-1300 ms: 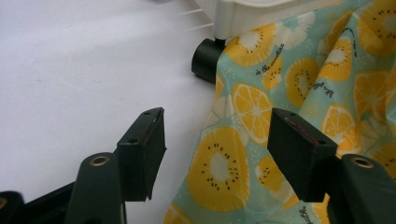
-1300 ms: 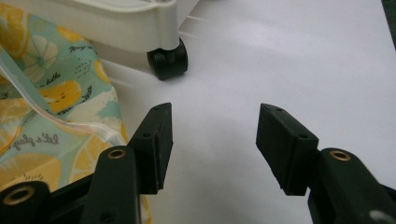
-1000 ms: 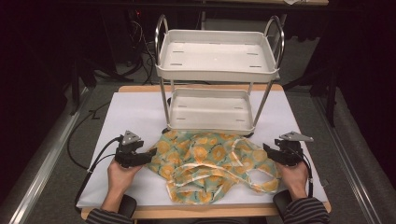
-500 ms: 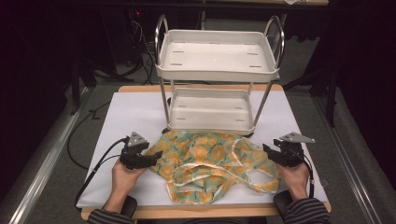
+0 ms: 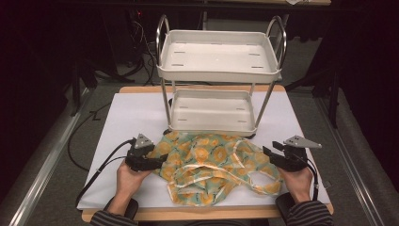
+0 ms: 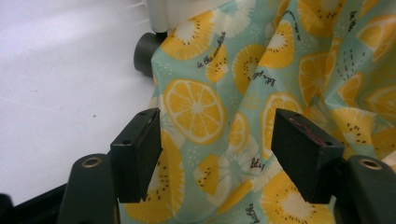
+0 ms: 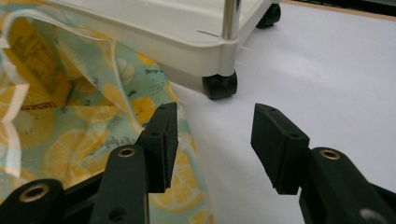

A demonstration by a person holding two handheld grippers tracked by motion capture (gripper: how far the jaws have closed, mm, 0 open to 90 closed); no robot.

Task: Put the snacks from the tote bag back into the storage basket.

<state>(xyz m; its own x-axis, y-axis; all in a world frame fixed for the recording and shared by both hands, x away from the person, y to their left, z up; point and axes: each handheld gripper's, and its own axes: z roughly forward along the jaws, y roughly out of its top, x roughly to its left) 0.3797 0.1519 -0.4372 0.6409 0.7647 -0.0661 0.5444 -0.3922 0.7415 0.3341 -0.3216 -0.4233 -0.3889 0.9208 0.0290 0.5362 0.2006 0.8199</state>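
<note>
We are reaching for the cloth [image 5: 214, 167] crumpled before the cart [image 5: 219, 61], left gripper [image 5: 157, 160] gaping over its edge, right gripper [image 5: 269, 153] just narrowing beside it, empty; next, pinch both edges.

Cart [image 5: 214, 113] behind the cloth [image 5: 214, 167]; bare white mat [image 5: 127, 117] on both sides.

A crumpled lemon-print apron [image 5: 214, 162] lies flat between the left gripper [image 5: 157, 162] and right gripper [image 5: 267, 151].
</note>
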